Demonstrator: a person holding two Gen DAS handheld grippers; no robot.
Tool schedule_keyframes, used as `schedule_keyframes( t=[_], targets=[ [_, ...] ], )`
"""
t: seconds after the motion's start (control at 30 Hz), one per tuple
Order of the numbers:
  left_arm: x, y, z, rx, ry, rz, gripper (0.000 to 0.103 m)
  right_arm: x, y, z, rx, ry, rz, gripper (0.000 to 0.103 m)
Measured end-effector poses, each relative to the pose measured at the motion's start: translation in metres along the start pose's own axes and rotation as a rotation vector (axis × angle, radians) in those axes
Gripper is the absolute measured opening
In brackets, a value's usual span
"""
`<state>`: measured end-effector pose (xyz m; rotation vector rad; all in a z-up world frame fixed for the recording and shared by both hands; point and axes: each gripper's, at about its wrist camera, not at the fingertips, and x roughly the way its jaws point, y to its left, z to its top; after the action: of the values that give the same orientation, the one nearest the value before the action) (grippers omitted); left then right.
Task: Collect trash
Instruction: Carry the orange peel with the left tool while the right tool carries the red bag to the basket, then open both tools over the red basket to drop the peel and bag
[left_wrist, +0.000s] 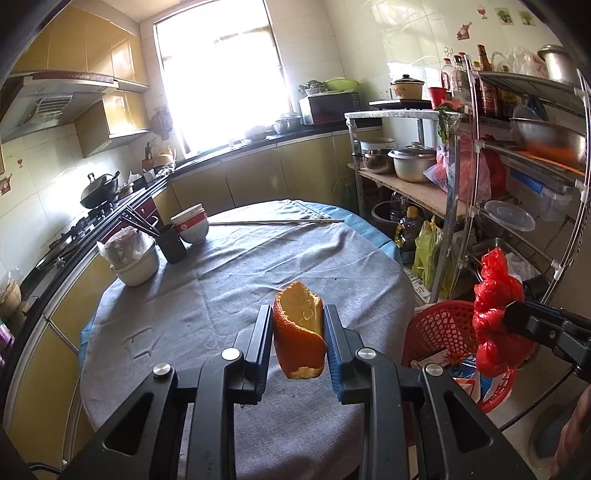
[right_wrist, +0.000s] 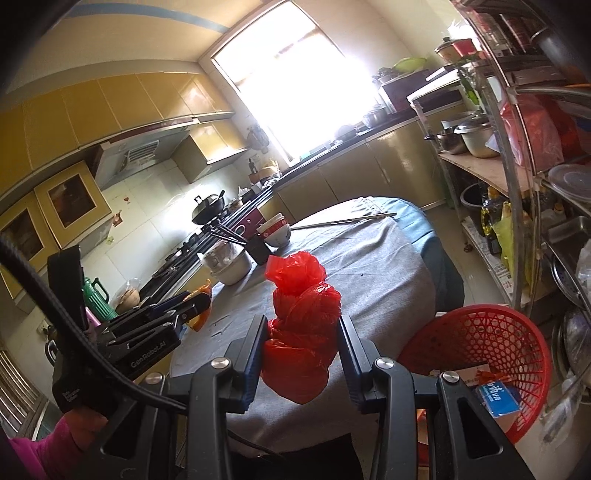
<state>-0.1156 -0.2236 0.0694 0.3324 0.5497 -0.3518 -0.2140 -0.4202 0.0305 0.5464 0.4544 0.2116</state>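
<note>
My left gripper (left_wrist: 298, 325) is shut on an orange peel (left_wrist: 298, 332) and holds it above the grey tablecloth (left_wrist: 229, 288). My right gripper (right_wrist: 303, 332) is shut on a knotted red plastic bag (right_wrist: 301, 332) at the table's near edge. In the left wrist view the bag (left_wrist: 496, 314) hangs above the red mesh basket (left_wrist: 443, 328). The basket (right_wrist: 480, 332) stands right of the table and holds paper and a blue packet. The left gripper with the peel (right_wrist: 201, 317) shows at the left of the right wrist view.
On the table's far left stand stacked bowls (left_wrist: 192, 225), a dark cup with chopsticks (left_wrist: 170, 242) and a white pot (left_wrist: 135, 264). A long stick (left_wrist: 277, 222) lies at the far edge. Metal shelves (left_wrist: 517, 166) with pots stand right. A stove counter (left_wrist: 74, 229) runs left.
</note>
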Motion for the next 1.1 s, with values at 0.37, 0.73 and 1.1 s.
schedule_keyframes(
  t=[0.37, 0.73, 1.1],
  targets=[
    [0.006, -0.024, 0.003, 0.048, 0.007, -0.014, 0.029, -0.013, -0.021, -0.003, 0.046, -0.016, -0.019, 0.041],
    [0.017, -0.052, 0.008, 0.084, 0.027, -0.079, 0.029, -0.020, -0.051, -0.007, 0.097, -0.019, -0.062, 0.041],
    [0.041, -0.092, 0.014, 0.111, 0.090, -0.229, 0.029, -0.030, -0.087, -0.013, 0.157, -0.026, -0.152, 0.041]
  ],
)
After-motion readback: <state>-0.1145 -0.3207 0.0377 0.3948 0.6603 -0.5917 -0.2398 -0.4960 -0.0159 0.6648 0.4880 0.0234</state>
